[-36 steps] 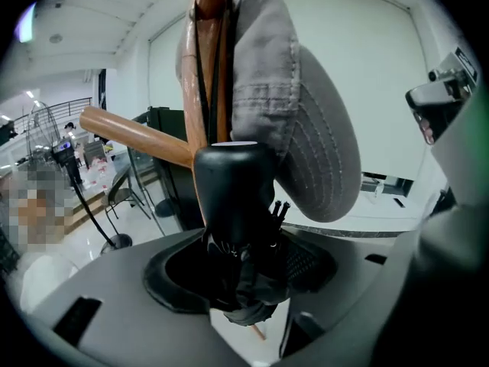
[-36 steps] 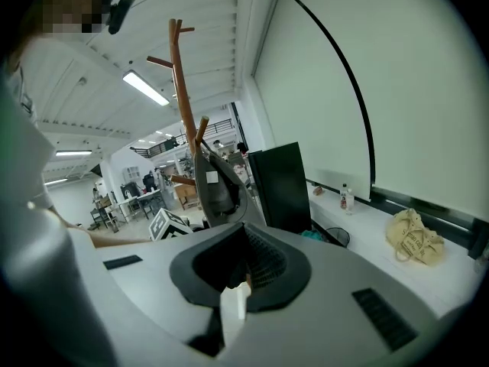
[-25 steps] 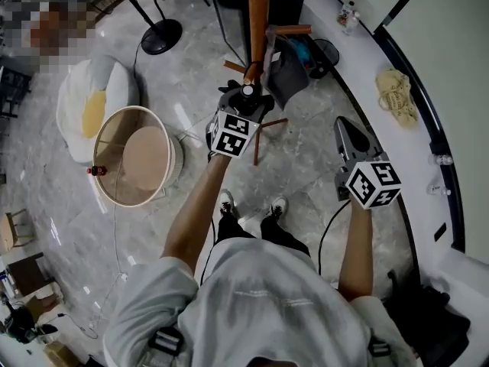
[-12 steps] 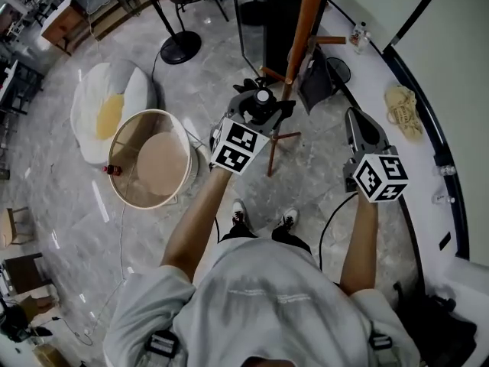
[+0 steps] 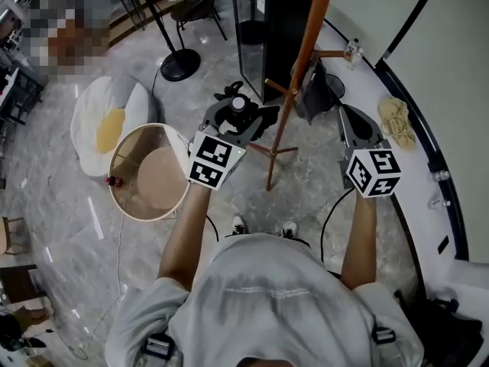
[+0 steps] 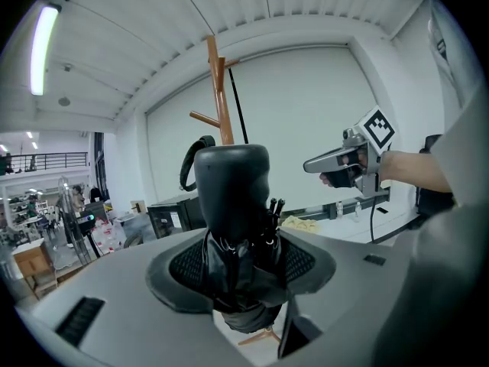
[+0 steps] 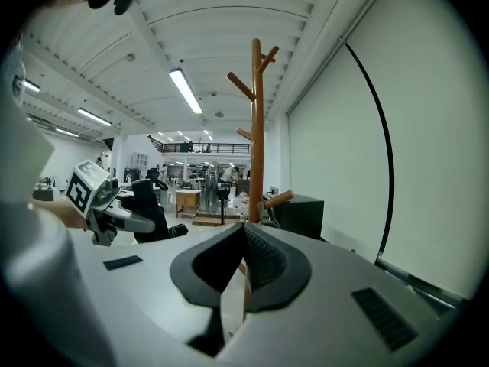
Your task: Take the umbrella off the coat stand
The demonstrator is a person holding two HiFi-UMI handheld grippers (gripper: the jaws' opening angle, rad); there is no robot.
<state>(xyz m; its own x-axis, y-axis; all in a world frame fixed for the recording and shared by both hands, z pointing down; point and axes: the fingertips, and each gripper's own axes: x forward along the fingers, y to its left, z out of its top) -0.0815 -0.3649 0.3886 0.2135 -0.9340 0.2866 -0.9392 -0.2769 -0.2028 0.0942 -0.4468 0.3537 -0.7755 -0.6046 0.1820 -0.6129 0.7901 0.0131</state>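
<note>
A black folded umbrella (image 6: 231, 197) stands upright between the jaws of my left gripper (image 6: 243, 266), which is shut on its gathered cloth below the rounded handle. In the head view the left gripper (image 5: 233, 117) holds the umbrella (image 5: 239, 104) a little to the left of the wooden coat stand (image 5: 304, 60), clear of its pegs. The stand's pole (image 6: 221, 98) rises behind the umbrella. My right gripper (image 5: 345, 115) hovers to the right of the stand, shut with nothing in it (image 7: 243, 239). The stand (image 7: 256, 128) is straight ahead of it.
A dark bag (image 5: 313, 90) hangs on a low peg of the stand. A round wicker basket (image 5: 174, 138) and a white and yellow cushion (image 5: 99, 117) lie at the left. A black cabinet (image 5: 267, 29) stands behind the stand. A white ledge (image 5: 416, 167) curves along the right.
Both grippers have risen. My left gripper has drawn the umbrella leftward, away from the stand's pole and pegs. The right gripper has stayed to the right of the stand.
</note>
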